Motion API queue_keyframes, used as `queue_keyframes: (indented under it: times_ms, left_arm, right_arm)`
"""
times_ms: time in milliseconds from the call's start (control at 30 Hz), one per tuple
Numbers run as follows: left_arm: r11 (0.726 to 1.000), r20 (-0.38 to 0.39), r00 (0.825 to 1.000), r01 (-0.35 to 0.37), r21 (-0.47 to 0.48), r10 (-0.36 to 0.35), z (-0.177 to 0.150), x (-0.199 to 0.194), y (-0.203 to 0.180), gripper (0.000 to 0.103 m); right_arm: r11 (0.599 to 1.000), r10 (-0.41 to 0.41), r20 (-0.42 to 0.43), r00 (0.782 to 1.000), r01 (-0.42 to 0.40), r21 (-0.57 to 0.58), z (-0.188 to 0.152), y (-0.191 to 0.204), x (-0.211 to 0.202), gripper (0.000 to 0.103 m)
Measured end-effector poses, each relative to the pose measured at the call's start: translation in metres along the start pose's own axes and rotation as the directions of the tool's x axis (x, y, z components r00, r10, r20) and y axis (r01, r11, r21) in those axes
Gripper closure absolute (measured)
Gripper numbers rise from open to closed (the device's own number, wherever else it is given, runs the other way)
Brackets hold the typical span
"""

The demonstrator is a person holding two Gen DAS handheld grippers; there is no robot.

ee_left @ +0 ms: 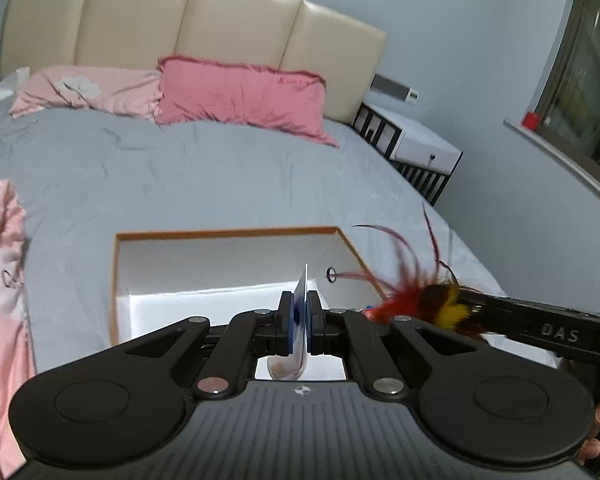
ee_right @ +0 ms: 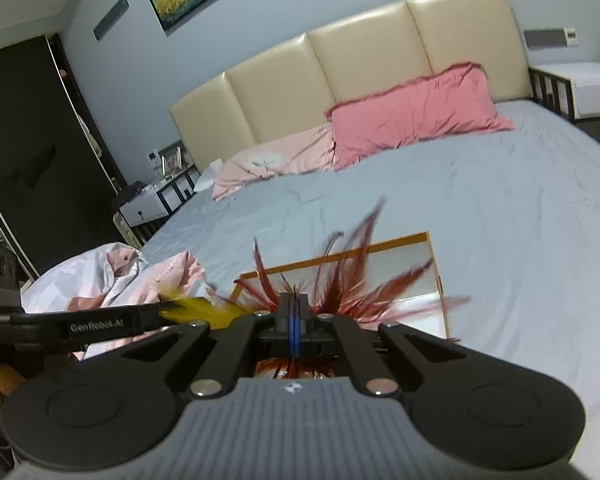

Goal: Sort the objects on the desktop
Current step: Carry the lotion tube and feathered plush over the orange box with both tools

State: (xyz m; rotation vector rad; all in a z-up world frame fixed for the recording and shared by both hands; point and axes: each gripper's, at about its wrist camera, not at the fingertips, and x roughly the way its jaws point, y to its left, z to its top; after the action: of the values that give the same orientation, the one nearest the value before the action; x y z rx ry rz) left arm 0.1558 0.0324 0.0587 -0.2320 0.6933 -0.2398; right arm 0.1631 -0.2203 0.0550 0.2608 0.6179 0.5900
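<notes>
Now | left gripper clamps card upright over box | right gripper pinches feather toy beside, box just ahead

Box, pillows on bed

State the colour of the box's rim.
Orange on the box rim; the inside is white. The left wrist view shows it best.

The feather toy is dark red with a yellow and black patch, and the card is blue. The box is white inside with an orange rim. The bedsheet is grey, the pillows pink and pale pink, the headboard cream.
</notes>
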Motion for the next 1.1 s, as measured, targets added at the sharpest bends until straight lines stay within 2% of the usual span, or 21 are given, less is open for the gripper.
queue_keyframes:
  times_ms: [167,333,467,700,800,867,1100]
  left_arm:
    - [1.000,-0.085,0.996,-0.009,-0.001,0.009,-0.006,0.036,0.006,0.098]
    - [1.000,-0.155,0.988,-0.016,0.020,0.018,-0.012,0.054,0.008,0.102]
    - [0.999,-0.187,0.982,-0.029,0.044,0.037,-0.013,0.058,0.008,0.102]
    - [0.999,-0.205,0.978,-0.013,0.046,0.022,-0.014,0.067,0.012,0.101]
    - [0.998,-0.209,0.978,-0.001,0.064,0.014,-0.011,0.068,0.008,0.093]
    - [0.998,-0.208,0.978,0.013,0.065,0.001,-0.010,0.071,0.003,0.080]
    - [0.999,-0.263,0.965,-0.001,0.046,0.013,-0.011,0.096,-0.003,0.079]
  right_arm:
    - [0.999,-0.024,-0.071,0.997,0.026,0.024,-0.005,-0.018,0.037,0.103]
    - [0.998,-0.046,-0.120,0.992,0.050,0.026,-0.012,-0.032,0.058,0.103]
    - [0.998,-0.052,-0.157,0.986,0.055,0.016,-0.016,-0.037,0.073,0.103]
    - [0.995,-0.098,-0.194,0.976,0.096,-0.022,-0.015,-0.042,0.091,0.103]
    - [0.992,-0.124,-0.201,0.972,0.114,-0.059,-0.014,-0.043,0.095,0.103]
    - [0.988,-0.141,-0.204,0.969,0.125,-0.088,-0.012,-0.043,0.096,0.103]
    - [0.984,-0.156,-0.173,0.973,0.138,-0.110,0.002,-0.053,0.093,0.103]
